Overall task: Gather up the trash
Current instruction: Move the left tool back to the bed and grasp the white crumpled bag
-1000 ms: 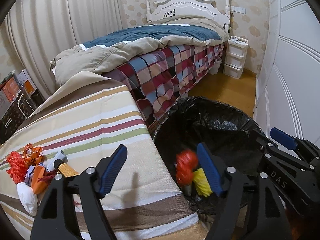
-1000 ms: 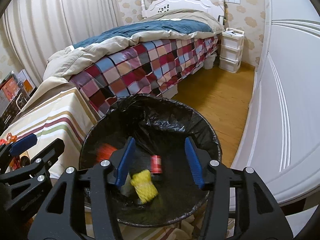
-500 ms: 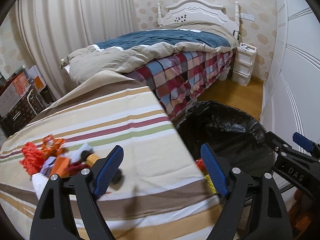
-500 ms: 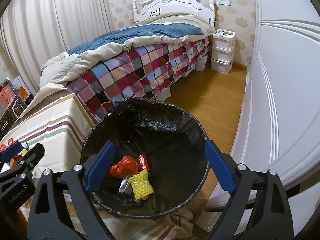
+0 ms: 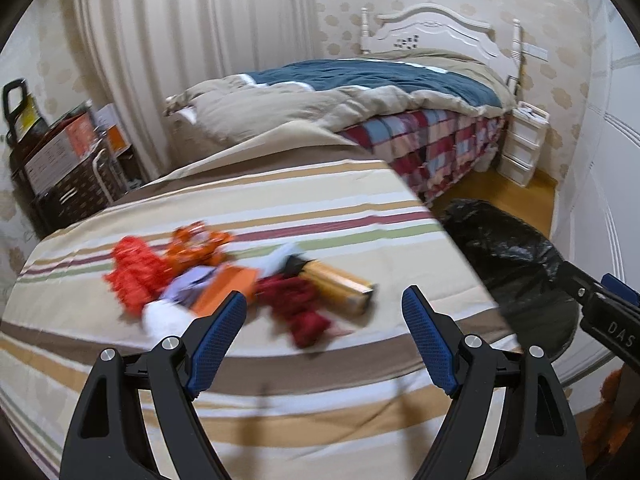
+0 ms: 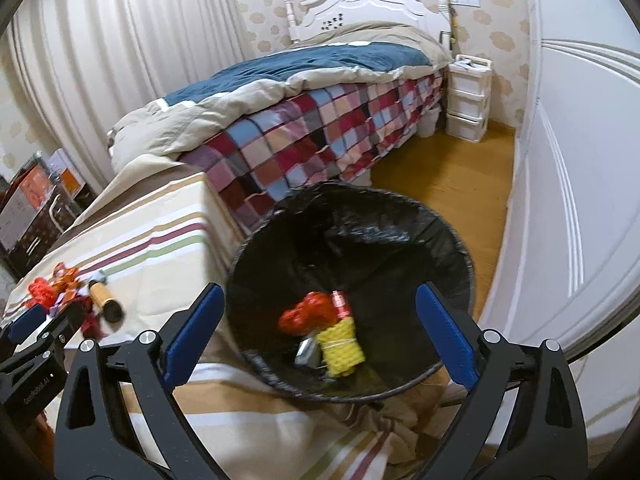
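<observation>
The left gripper [image 5: 324, 314] now looks at the striped desk [image 5: 280, 208] and not at the bin, as it did one second ago; its jaws stand wide and hold nothing, and they opened a little more during that second. In front of it the remaining trash [image 5: 224, 284] lies in a heap on the desk: an orange-red net, crumpled orange paper, a white piece, a dark red bundle [image 5: 298, 306] and a yellow tube [image 5: 340, 288], all somewhat blurred. The right gripper [image 6: 316, 332] hangs above the black-lined bin [image 6: 460, 248], which stands on the floor just beside the desk. Its jaws have just been opening, from half closed to very wide, and nothing is between them. At the bottom of the bin lie a red lump [image 6: 306, 314], a yellow net piece [image 6: 340, 346], a small red can and something grey. The red lump, which was in the air one second ago, is now resting there.
</observation>
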Motion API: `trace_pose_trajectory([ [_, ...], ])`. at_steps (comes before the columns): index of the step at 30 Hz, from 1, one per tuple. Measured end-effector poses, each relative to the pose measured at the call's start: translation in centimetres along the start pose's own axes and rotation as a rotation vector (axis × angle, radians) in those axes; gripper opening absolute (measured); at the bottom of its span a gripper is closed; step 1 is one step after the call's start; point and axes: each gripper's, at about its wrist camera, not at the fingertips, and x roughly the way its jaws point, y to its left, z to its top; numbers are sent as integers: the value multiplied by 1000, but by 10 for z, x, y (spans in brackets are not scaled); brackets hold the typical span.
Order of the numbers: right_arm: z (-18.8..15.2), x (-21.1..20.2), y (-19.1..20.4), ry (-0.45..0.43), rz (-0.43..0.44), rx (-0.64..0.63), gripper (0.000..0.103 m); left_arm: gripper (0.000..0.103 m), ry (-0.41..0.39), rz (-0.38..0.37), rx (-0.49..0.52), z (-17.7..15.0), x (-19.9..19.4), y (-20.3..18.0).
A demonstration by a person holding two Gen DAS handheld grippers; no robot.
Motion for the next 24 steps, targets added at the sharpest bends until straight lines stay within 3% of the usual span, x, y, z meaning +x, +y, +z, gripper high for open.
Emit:
trace_pose_trajectory([
  [11, -16, 1, 65, 43, 75, -106, 94, 80, 34, 114, -89, -21, 1, 71],
  [20, -26, 5, 102, 63, 89, -198, 94, 79, 129, 62, -135, -29, 24, 95],
  [22, -28, 5, 108, 65, 90, -215, 94, 70, 140, 42, -132, -29, 27, 96],
  [24, -30, 5, 113, 66, 89, -232, 94, 54, 160, 22, -129, -31, 30, 97],
])
